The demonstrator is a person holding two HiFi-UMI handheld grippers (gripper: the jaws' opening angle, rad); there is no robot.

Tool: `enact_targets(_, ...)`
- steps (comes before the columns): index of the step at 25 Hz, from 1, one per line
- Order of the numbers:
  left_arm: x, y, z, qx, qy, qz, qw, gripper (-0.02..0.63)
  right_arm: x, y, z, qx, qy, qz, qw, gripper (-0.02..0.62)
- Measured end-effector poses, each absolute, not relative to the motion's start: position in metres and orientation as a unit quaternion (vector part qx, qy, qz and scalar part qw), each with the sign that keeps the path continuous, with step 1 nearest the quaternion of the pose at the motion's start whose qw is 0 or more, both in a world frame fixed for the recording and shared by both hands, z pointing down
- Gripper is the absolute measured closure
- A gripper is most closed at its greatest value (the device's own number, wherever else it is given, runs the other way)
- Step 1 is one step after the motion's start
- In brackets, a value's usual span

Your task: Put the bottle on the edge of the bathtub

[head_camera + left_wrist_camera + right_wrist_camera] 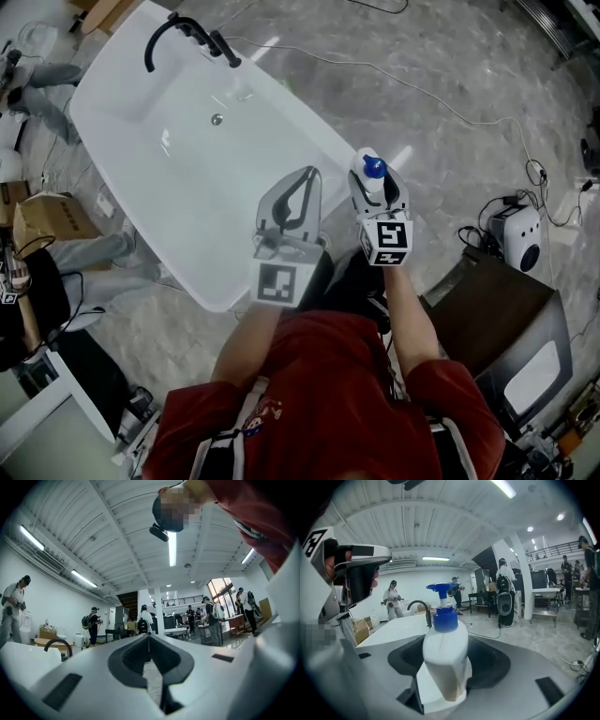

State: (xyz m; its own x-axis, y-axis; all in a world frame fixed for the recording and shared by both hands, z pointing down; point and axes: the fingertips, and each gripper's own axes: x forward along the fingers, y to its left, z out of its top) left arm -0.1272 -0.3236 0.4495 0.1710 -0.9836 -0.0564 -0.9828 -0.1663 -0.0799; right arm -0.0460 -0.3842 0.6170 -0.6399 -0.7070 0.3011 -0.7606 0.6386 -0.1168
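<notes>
Right gripper view shows our right tool [445,670] grasping the bottle [444,653], the bathtub [389,627] edge ahead of it, so we have yet to set it down; left tool [149,637] clenched, empty.

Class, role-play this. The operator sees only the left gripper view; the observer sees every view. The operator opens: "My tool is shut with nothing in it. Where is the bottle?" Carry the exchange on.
Observer: The right tool grips it. It is a white pump bottle with a blue pump head, upright between the jaws.
Operator: Where is it relative to the bathtub?
Observer: In the head view it appears just outside the bathtub, by the long right rim. It seems to be over the floor, toward the end away from the black faucet.
Operator: And my tool?
Observer: The left tool hovers above the tub's near corner, beside the right one.
</notes>
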Motion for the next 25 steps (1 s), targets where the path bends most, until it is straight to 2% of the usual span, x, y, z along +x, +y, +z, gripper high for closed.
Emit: enact_targets(25, -0.125, -0.345, 0.512, -0.768, 0.64, -0.03, 0.005, 0.589, -0.065, -0.412, 0.715, 0.388, -0.899, 0.125, 0.161, 0.322)
